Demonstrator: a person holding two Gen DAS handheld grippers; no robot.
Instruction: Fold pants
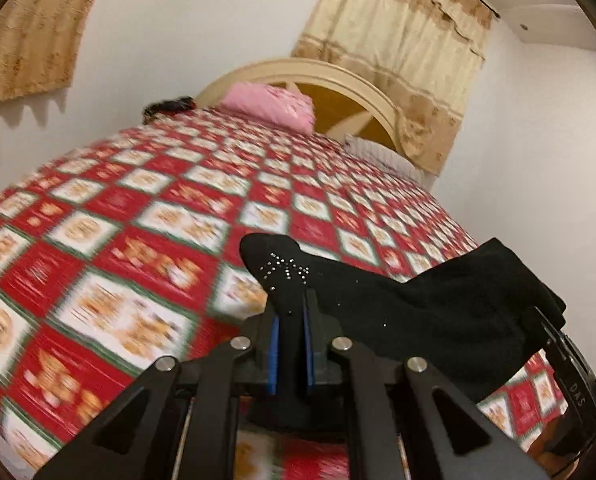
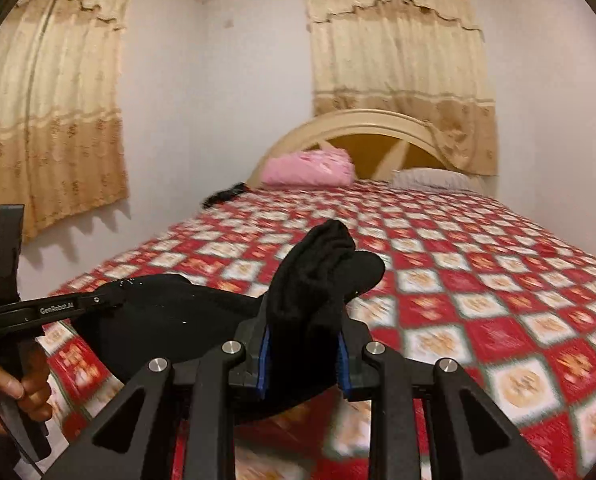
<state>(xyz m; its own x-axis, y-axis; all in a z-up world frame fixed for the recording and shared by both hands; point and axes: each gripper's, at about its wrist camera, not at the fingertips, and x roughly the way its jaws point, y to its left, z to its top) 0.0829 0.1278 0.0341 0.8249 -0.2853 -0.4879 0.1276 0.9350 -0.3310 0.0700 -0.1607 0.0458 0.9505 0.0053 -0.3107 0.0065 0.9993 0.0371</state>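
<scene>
Black pants (image 1: 418, 304) with small rhinestones hang stretched between my two grippers above the bed. My left gripper (image 1: 291, 316) is shut on one end of the pants, with a corner sticking up past the blue pads. My right gripper (image 2: 304, 340) is shut on the other end of the pants (image 2: 318, 276), which bunches up between its fingers. The left gripper also shows in the right wrist view (image 2: 97, 300), at the left, held by a hand. The right gripper shows at the right edge of the left wrist view (image 1: 554, 320).
The bed has a red and white checked cover (image 2: 478, 280). A pink pillow (image 2: 310, 168) and a white pillow (image 2: 430, 178) lie by the cream headboard (image 2: 358, 128). A dark item (image 2: 225, 194) lies at the bed's far left edge. Curtains hang on both walls.
</scene>
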